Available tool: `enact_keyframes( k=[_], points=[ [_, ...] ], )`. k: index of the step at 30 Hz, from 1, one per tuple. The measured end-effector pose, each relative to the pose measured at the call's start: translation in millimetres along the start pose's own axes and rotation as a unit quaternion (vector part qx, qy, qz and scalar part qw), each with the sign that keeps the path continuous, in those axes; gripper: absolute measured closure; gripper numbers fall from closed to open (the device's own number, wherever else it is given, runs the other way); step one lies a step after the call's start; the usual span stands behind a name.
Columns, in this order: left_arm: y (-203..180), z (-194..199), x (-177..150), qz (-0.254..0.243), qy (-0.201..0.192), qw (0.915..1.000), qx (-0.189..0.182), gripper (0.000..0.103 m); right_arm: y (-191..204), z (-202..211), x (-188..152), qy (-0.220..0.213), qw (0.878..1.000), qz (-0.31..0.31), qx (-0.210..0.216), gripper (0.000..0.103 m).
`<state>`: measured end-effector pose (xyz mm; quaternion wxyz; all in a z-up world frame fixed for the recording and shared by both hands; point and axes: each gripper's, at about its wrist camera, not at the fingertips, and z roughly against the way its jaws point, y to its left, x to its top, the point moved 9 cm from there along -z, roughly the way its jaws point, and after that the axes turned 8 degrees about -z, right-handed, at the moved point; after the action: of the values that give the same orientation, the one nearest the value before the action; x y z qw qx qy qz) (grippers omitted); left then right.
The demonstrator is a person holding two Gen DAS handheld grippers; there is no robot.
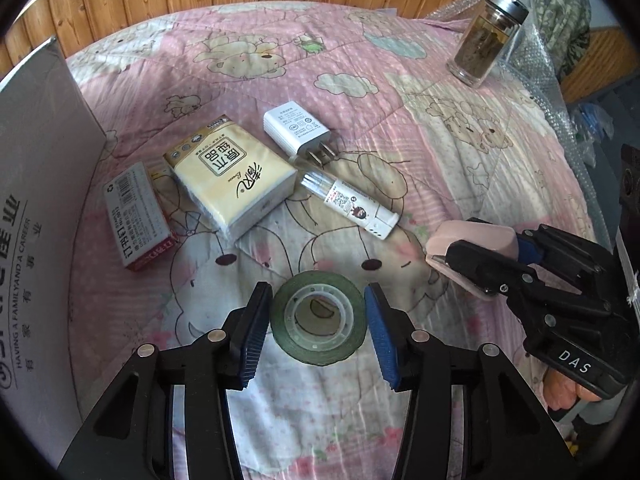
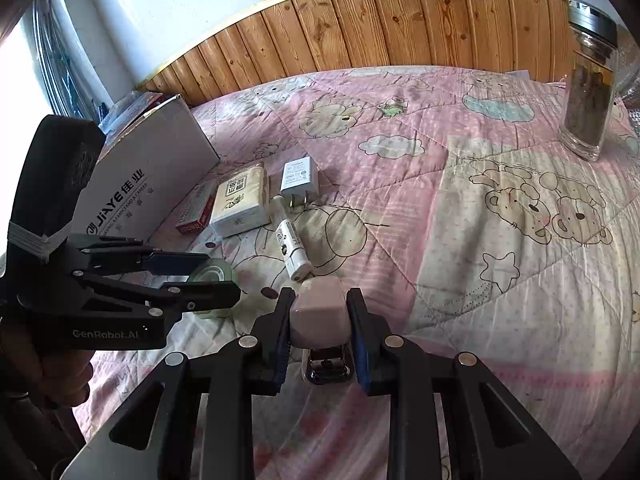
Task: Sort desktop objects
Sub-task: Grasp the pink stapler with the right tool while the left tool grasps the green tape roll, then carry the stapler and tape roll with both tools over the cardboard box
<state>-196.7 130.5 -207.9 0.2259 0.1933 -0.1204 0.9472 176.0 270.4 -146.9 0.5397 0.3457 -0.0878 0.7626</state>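
Observation:
A green tape roll (image 1: 319, 317) lies flat on the pink quilt between the open fingers of my left gripper (image 1: 318, 330); the pads stand just beside it, contact unclear. It also shows in the right wrist view (image 2: 214, 274). My right gripper (image 2: 319, 334) is shut on a pink stapler (image 2: 318, 314), also seen in the left wrist view (image 1: 472, 240). Beyond lie a tissue pack (image 1: 230, 176), a white charger (image 1: 298, 128), a white tube (image 1: 348, 204) and a staples box (image 1: 136, 216).
A white cardboard box (image 1: 36, 184) stands along the left. A glass jar with a metal lid (image 1: 486, 40) stands at the far right. A wooden headboard (image 2: 360, 20) runs behind the quilt (image 1: 440, 152). Bubble wrap (image 1: 540, 92) lies at the right edge.

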Motion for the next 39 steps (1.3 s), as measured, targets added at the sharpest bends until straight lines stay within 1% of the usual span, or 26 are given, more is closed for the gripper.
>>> enact_keyframes(
  k=[4,10,17,22,28,37,39],
  points=[
    [-1,14,-9,0.006,-0.004,1.0000,-0.004,0.054,10,7,-7,-0.003,1.000,0.002,-0.008,0.076],
    [-5,40,-18,0.011,-0.021,0.9996,-0.012,0.054,25,24,-21,-0.008,1.000,-0.005,-0.012,0.076],
    [-8,72,-34,0.016,-0.039,0.9989,-0.021,0.054,57,42,-35,-0.014,1.000,0.010,-0.014,0.076],
    [-2,96,-44,0.029,-0.054,0.9979,-0.022,0.054,83,54,-41,-0.018,0.999,0.025,-0.013,0.076],
    [9,130,-51,0.039,-0.081,0.9958,-0.015,0.054,118,72,-42,-0.030,0.998,0.051,-0.012,0.076],
    [34,178,-69,0.055,-0.124,0.9906,0.015,0.054,177,93,-40,-0.049,0.994,0.095,-0.003,0.076],
    [41,188,-74,0.063,-0.133,0.9890,0.017,0.054,191,97,-40,-0.053,0.993,0.105,0.000,0.076]
  ],
)
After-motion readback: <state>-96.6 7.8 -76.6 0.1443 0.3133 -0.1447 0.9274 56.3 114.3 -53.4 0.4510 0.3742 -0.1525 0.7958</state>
